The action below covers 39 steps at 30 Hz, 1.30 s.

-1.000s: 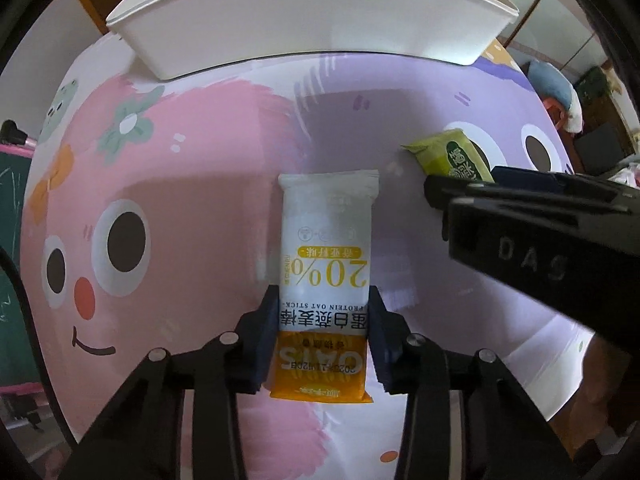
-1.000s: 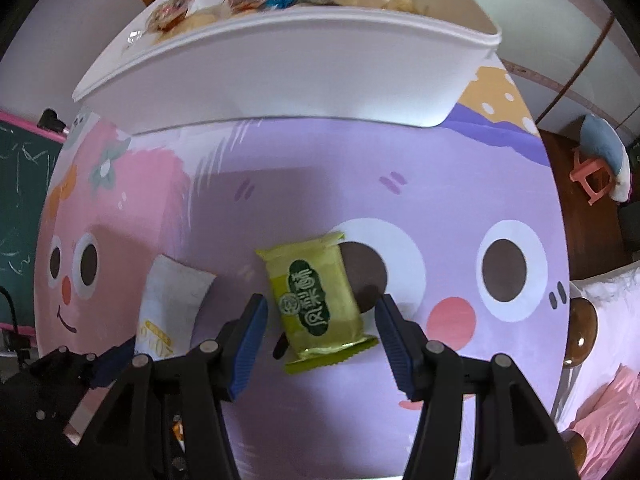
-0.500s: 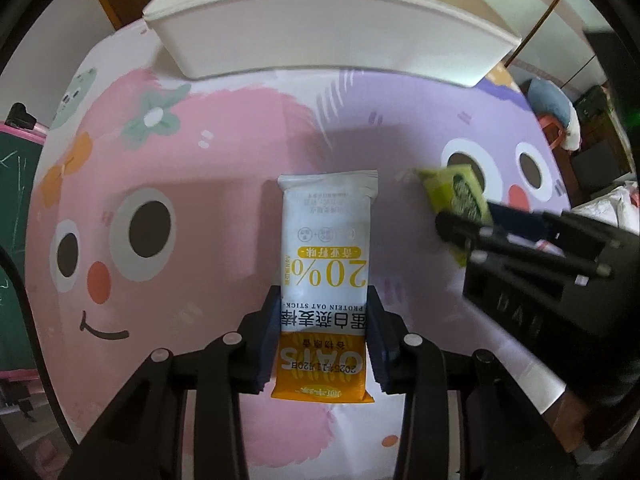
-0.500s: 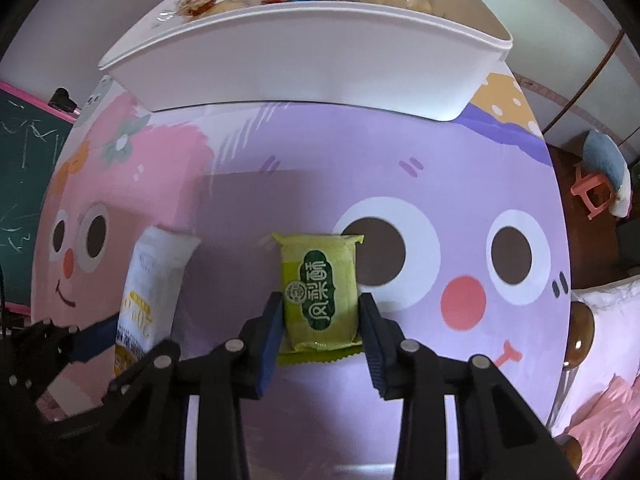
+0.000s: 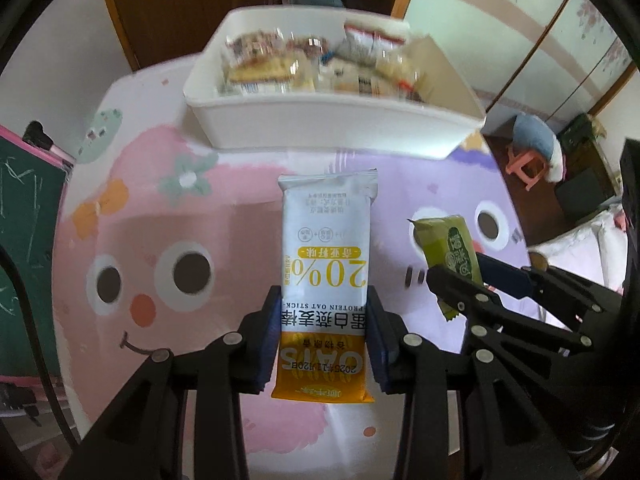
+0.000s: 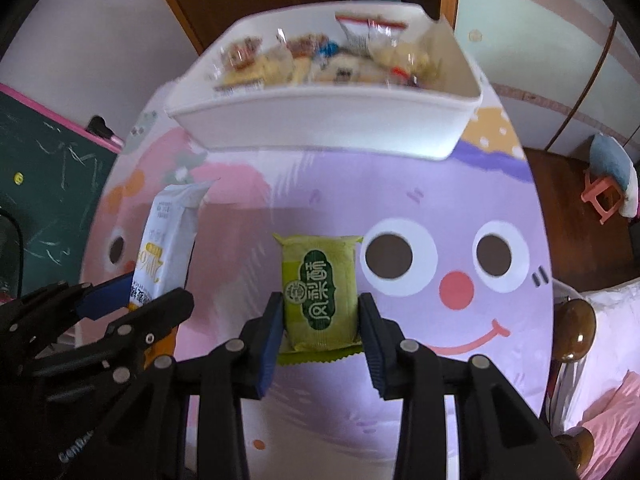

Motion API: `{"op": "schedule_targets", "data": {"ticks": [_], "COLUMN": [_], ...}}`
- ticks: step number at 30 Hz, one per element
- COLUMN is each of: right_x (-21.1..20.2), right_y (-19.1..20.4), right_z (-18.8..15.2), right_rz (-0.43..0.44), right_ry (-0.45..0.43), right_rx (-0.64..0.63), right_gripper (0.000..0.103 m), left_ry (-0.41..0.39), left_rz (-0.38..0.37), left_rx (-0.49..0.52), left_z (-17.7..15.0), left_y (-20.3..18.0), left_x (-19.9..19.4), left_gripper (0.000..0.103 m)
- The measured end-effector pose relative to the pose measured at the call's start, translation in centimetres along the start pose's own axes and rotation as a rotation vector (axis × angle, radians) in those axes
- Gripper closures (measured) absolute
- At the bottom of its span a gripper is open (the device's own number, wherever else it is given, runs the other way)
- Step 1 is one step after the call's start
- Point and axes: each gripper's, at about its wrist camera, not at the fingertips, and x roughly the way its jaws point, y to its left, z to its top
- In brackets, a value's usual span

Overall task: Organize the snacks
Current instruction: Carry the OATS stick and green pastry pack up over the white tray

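Left gripper (image 5: pixel 323 334) clamps the white-and-orange foil oat bar (image 5: pixel 326 276); right gripper (image 6: pixel 320 326) clamps the green plastic pastry packet (image 6: pixel 319 298). Both hang short of the white plastic bin (image 5: pixel 332 122). Clear its near rim, then release over bare space.

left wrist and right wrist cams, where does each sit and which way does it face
Left wrist: on the left gripper, facing steeply down at its oat bar, cartoon tablecloth and white snack bin; right gripper at right.
Right wrist: on the right gripper, facing steeply down at its green pastry packet; left gripper at left.
Shared: both packets, bin, tablecloth, each other's gripper.
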Motion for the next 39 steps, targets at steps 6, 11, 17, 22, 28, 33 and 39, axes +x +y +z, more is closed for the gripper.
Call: {"op": "schedule_targets", "data": {"ticks": [6, 11, 17, 22, 28, 33, 39], "right_x": [-3.3, -5.8, -8.1, -9.8, -11.9, -12.1, -10.4], "right_y": [0.8, 1.4, 1.4, 1.2, 0.9, 0.2, -0.5], "right_z": [2.6, 5.3, 9.0, 12.6, 16.9, 19.9, 21.3], "right_rz": [0.021, 0.026, 0.023, 0.012, -0.022, -0.045, -0.059], "right_ry": [-0.087, -0.159, -0.230, -0.284, -0.364, -0.403, -0.382], "right_rx": [0.011, 0.011, 0.021, 0.037, 0.057, 0.096, 0.122], "right_gripper": [0.066, 0.066, 0.066, 0.066, 0.066, 0.066, 0.066], "left_ry": [-0.066, -0.122, -0.211, -0.289, -0.345, -0.345, -0.308], "left_rz": [-0.003, 0.003, 0.004, -0.007, -0.031, -0.055, -0.065], "left_rx": [-0.009, -0.011, 0.007, 0.038, 0.071, 0.072, 0.081], "left_z": [2.8, 5.9, 10.6, 14.9, 19.7, 22.8, 25.0], "left_y": [0.8, 1.6, 2.2, 2.0, 1.0, 0.7, 0.5], "left_x": [-3.2, -5.6, -8.5, -10.6, -11.8, -11.0, -8.2], "left_gripper": [0.066, 0.066, 0.066, 0.065, 0.065, 0.065, 0.065]}}
